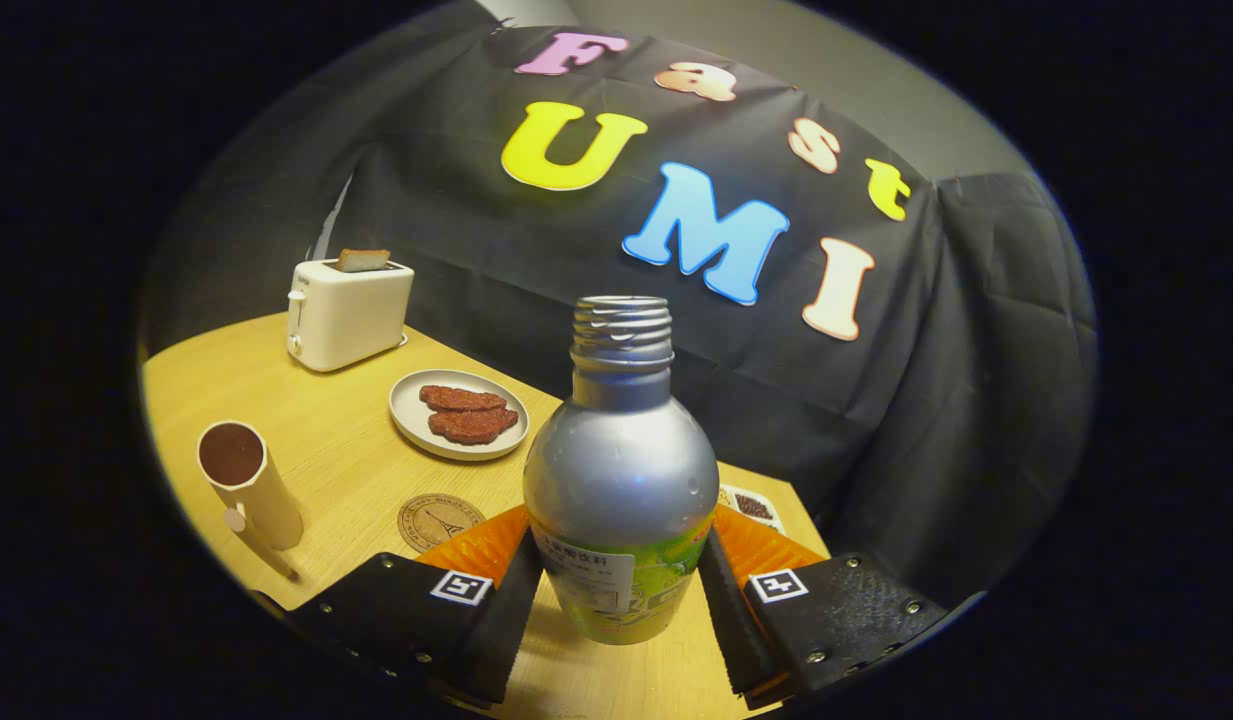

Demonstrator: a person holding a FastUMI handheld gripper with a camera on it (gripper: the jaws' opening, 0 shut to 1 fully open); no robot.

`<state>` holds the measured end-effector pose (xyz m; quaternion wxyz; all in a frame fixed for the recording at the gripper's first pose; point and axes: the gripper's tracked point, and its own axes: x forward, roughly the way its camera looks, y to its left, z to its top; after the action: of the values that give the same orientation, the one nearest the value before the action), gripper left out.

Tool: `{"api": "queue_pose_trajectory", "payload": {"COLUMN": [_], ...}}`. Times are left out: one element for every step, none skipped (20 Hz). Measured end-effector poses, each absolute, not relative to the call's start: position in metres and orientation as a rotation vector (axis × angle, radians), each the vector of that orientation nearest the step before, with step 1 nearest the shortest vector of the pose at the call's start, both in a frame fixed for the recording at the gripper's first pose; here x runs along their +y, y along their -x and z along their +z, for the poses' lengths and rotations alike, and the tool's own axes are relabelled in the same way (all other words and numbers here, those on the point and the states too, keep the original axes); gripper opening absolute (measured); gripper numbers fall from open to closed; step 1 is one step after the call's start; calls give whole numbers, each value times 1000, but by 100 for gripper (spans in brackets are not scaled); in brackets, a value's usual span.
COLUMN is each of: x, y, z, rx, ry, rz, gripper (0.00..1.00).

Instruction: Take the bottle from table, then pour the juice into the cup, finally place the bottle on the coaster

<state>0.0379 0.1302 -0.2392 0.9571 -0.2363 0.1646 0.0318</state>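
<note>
Tongs clamp bottle (cap off, upright) from both sides over bench. Cup and coaster lie left, ahead of fingers, near plate.

The camera rides on the gripper, looking forward along its two fingers, which frame the bottom of the scene from either side. It sits low, just above the table, and tilts a touch, so the tabletop slopes across the scene. Very close in, the bottle stands dead ahead between the fingers, its open neck rising against the booth's black wall. Off to the left and beyond the fingers, the lens takes in the coaster, the cup, a plate and, farthest back, a toaster. The fisheye bends the wall and table edges round.
</note>
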Motion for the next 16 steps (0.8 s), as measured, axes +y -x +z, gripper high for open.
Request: {"api": "queue_pose_trajectory", "payload": {"x": [136, 140, 144, 148, 150, 154, 156, 159, 162, 165, 168, 169, 172, 177, 184, 189], "y": [-38, -35, -34, -33, -31, -31, -31, -30, -30, -30, -30, -29, -28, -27, -26, -26], "z": [-235, -236, -235, -234, -234, -234, -234, -236, -237, -240, -241, -240, -241, -244, -251, -255], "rx": [332, 338, 345, 350, 355, 359, 360, 362, 364, 366, 365, 365, 368, 372, 377, 378], "ry": [498, 512, 526, 552, 583, 615, 641, 667, 695, 724, 756, 784, 810, 828, 843, 857], "rz": [78, 86, 94, 96, 99, 105, 113, 120, 130, 140, 150, 162, 175, 192, 211, 225], "gripper": [79, 79, 79, 79, 79, 79, 79, 79, 79, 79, 79, 79, 79, 79, 79, 79]}}
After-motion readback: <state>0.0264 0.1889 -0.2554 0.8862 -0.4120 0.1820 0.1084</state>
